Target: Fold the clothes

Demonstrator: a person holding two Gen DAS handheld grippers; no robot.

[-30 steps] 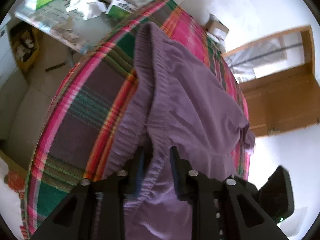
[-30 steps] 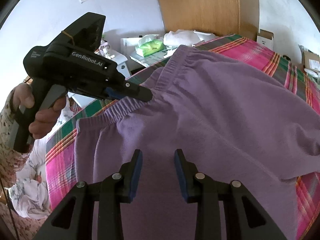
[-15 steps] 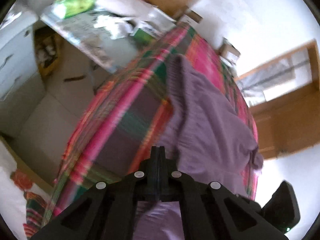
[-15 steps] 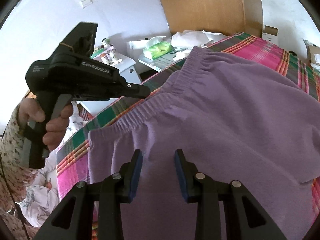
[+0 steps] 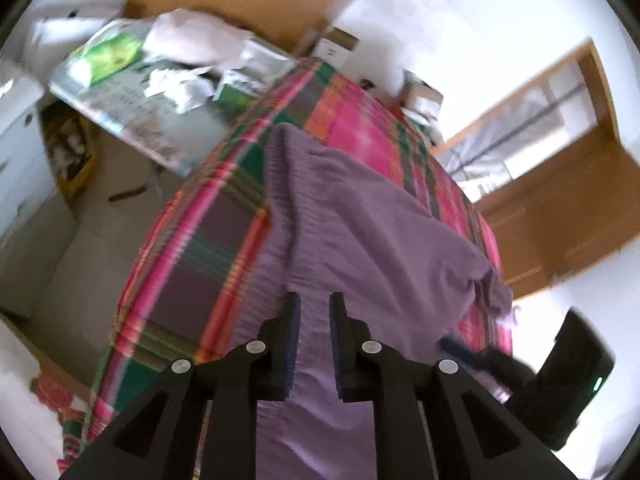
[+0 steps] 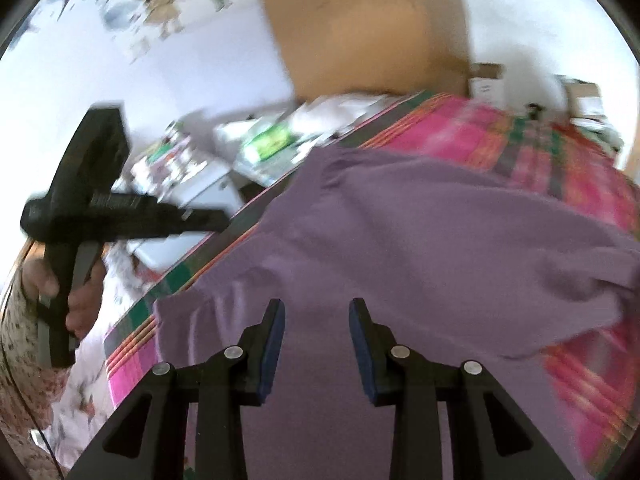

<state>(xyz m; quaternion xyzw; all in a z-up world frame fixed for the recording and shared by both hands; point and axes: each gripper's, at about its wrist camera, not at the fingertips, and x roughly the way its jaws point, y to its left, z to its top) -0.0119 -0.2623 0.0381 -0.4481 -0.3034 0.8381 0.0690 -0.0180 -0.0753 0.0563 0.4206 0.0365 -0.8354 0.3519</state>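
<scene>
The left gripper point(image 5: 314, 310) has its jaws parted by a narrow gap with nothing pinched between them; the purple garment point(image 5: 372, 216) lies directly beneath and ahead of its fingertips, spread over the plaid bedspread point(image 5: 200, 248), with the ribbed waistband edge running away from the claw toward the far corner of the bed. The right gripper point(image 6: 316, 320) stands wide apart and empty, poised just above the same garment point(image 6: 420, 232), which stretches ahead and to the right of its tips. To the left of the right claw, a hand point(image 6: 76, 300) in a floral sleeve grips the other tool's handle, off the bed's edge. Beyond both claws sits a cluttered side table point(image 5: 132, 92), blurred
</scene>
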